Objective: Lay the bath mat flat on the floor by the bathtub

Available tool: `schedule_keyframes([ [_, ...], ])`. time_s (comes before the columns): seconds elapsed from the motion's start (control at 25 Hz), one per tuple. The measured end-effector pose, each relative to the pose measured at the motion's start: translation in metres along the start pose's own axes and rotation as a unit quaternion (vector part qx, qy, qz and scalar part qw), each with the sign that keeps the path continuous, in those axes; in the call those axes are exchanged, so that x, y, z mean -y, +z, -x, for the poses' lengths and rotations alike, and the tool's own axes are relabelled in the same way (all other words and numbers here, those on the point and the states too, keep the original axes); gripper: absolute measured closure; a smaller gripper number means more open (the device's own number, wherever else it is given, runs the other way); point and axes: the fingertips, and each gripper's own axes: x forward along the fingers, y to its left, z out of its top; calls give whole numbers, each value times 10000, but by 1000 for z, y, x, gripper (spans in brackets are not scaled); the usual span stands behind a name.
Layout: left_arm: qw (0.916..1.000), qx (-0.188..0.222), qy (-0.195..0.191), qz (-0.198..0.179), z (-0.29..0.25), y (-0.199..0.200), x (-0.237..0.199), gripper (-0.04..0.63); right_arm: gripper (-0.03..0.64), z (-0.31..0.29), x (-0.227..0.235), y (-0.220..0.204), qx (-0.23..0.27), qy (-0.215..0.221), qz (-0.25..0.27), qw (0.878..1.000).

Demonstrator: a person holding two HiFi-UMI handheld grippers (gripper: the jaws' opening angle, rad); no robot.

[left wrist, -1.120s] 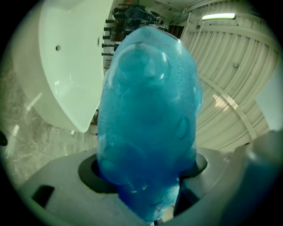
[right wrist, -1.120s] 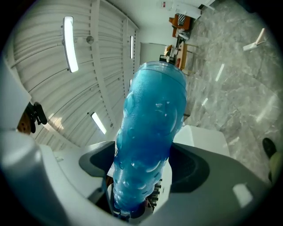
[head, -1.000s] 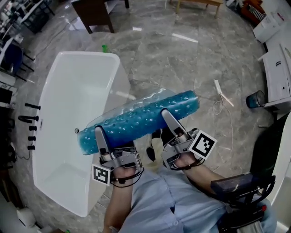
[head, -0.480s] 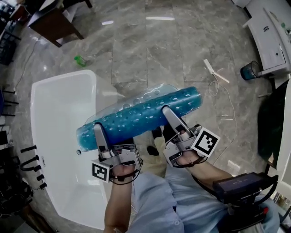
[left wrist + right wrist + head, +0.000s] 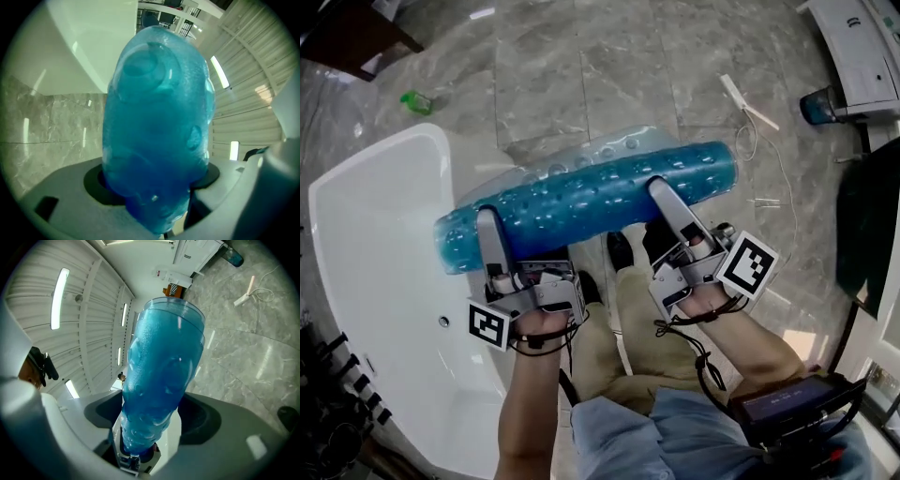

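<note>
Nearest the person, the left gripper (image 5: 492, 239) and the right gripper (image 5: 670, 208) each have their fingers clamped on the bath mat (image 5: 581, 206), one finger over the roll and one under it. Both gripper views show the blue material pinched deep between the jaws. The mat is a loose blue roll held roughly level in the air above the person's knees and shoes (image 5: 620, 250). Its left end appears to sit over the rim of the bathtub (image 5: 375, 253), and its right end is over bare floor (image 5: 562, 84). A clear loose flap shows along its far side.

The step in hand looks to be bringing the roll down onto the floor beside the tub. It would go best with the roll shifted right until its left end clears the rim, then turned parallel to the tub's long side. After that it should be lowered evenly until it touches, so the free flap can unroll away from the feet. The material looks soft and slick, so letting go on one side early would probably make it sag or twist.

The tub rim is the edge to mind on the left, and the feet lie directly beneath the roll. Beyond the mat the floor is open. A green bottle (image 5: 416, 101) lies at the far left. At the far right are a white stick (image 5: 745, 101), a cable (image 5: 780, 192) and a blue cup (image 5: 818, 105), all well apart from the landing strip.
</note>
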Motion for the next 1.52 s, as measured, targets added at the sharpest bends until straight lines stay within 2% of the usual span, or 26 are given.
schedule_keyframes([
  [0.24,9994,-127,254,217,-1,-2,-13,230,247,2,2,1,-99,-157,30,9998],
  [0.44,9985,-231,487,139,0,0,-8,232,259,4,-1,-3,-279,-77,-197,9994],
  [0.52,9975,-226,605,280,5,2,-27,233,267,3,12,-6,-436,-178,-158,9988],
  [0.6,9956,-156,680,625,11,0,-87,235,272,-2,56,-7,-618,-424,41,9972],
  [0.64,9951,-151,674,710,11,6,-132,236,273,-14,97,-12,-655,-471,97,9967],
  [0.8,9971,-352,595,324,-5,60,-347,239,275,-96,319,-48,-565,-112,-140,9982],
  [0.88,9968,-361,673,224,-9,66,-418,242,275,-116,392,-52,-588,-48,-254,9979],
  [1.08,9949,-531,857,50,-23,68,-500,245,275,-136,482,-53,-527,-86,-616,9967],
  [1.32,9918,-733,1038,-131,-39,90,-580,244,270,-170,567,-66,-533,-160,-738,9957],
  [1.52,9857,-840,1456,-69,-32,98,-628,241,256,-172,614,-87,-899,-578,-655,9921],
])
